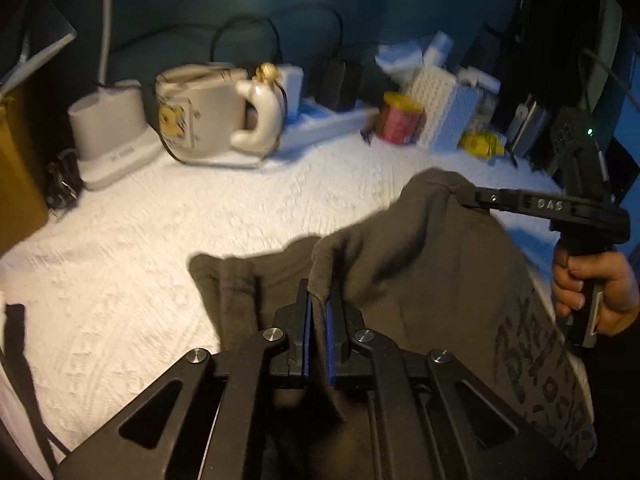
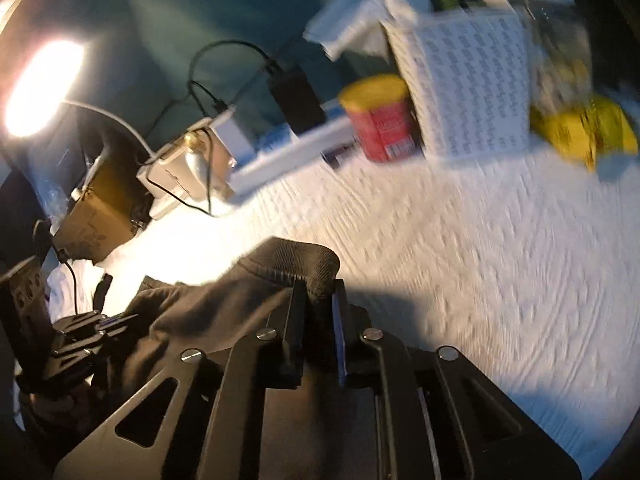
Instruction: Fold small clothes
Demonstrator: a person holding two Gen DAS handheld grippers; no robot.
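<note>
Left wrist view shows the left gripper at lower centre, its blue pads clenched on a raised fold of the dark grey garment, which fills the lower right of the frame and lies on the white textured cover. At the right edge a hand holds the right gripper, whose tip bites the garment's upper edge and lifts it into a peak. Dark print shows on the cloth at lower right.

Right wrist view confirms it: the right gripper at lower centre has a ribbed hem of the garment pinched between its fingers, the cloth trailing toward the lower left, where the left gripper sits on the same piece. Both frames are blurred.

Judged from this, the step in hand is the start of a fold: both tools have taken hold of one edge, at two points set apart, and part of the garment is off the cover. How many folds are already made cannot be told.

The next move calls for carrying both held points together, level with each other, across the cloth toward its far side, keeping the edge taut between them so it lands straight. The clutter along the top of the frames, a mug, a red tin and cables, should be kept clear of the swing.
</note>
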